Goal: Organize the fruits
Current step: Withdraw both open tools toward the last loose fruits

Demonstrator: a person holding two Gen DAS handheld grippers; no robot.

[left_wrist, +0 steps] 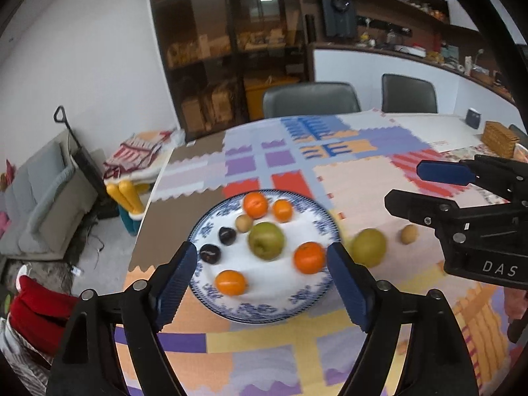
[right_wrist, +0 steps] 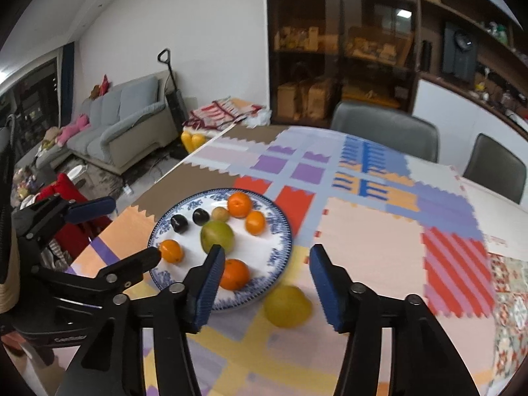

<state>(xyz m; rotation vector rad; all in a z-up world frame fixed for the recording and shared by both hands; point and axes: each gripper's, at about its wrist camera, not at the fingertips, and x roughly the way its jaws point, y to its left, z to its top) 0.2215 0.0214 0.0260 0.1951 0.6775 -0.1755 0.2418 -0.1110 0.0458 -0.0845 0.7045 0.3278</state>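
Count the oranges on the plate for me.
4, all on the plate: two at its far edge, one near-right, one near-left. None look hidden.

Patchwork tablecloth (left_wrist: 356,178) across the table, two grey chairs (left_wrist: 310,99) at twelve o'clock, dark shelving (left_wrist: 231,49) behind them, grey sofa (right_wrist: 125,122) at ten o'clock, woven basket (left_wrist: 500,138) at two o'clock

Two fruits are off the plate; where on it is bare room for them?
On the plate, white is bare between the green apple and its far-right rim, and near the front rim. The left, around the plums, is crowded.
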